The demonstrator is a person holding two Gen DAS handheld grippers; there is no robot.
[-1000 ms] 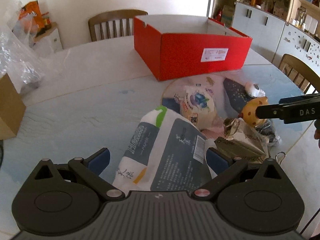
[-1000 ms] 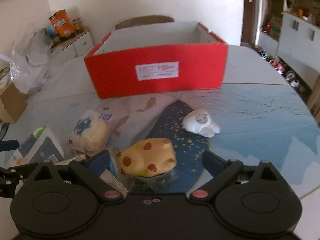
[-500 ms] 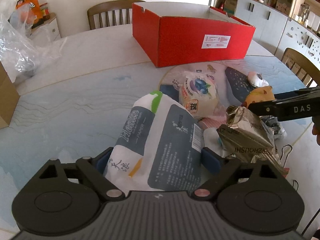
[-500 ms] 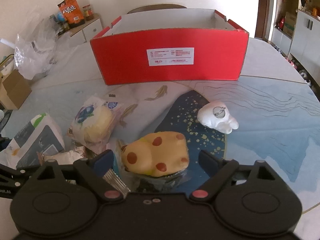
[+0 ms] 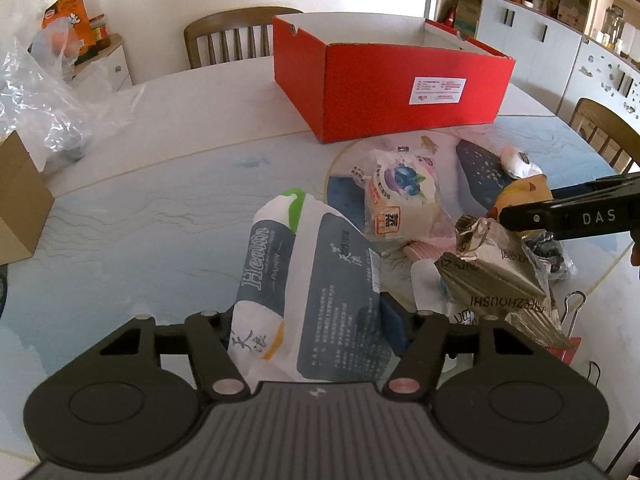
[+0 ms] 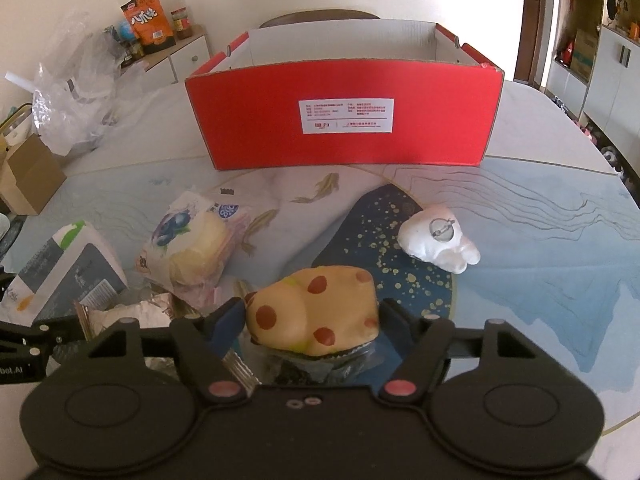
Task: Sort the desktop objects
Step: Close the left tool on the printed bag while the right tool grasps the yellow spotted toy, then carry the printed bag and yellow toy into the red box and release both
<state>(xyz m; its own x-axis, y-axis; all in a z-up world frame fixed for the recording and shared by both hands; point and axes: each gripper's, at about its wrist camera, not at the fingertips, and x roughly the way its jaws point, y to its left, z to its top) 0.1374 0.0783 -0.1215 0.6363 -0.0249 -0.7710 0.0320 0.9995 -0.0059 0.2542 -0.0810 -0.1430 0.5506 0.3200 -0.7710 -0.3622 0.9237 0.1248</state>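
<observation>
My left gripper (image 5: 312, 320) is shut on a white and grey tissue pack (image 5: 308, 280), which also shows at the left of the right wrist view (image 6: 68, 268). My right gripper (image 6: 312, 320) is shut on a yellow toy with red spots (image 6: 320, 308), seen partly behind the gripper in the left wrist view (image 5: 524, 190). An open red box (image 6: 344, 120) stands on the table beyond both, also in the left wrist view (image 5: 400, 92). A blueberry bread pack (image 5: 400, 196), a crumpled foil bag (image 5: 492, 268) and a white toy (image 6: 440, 240) lie on the table.
A binder clip (image 5: 574, 304) lies near the table's right edge. A brown carton (image 5: 20, 200) and clear plastic bags (image 5: 44, 92) sit at the left. Wooden chairs (image 5: 236, 40) stand behind the table and at the right.
Both grippers have closed, the left on the tissue pack and the right on the spotted toy. Both have lifted a little and the box appears nearer.
</observation>
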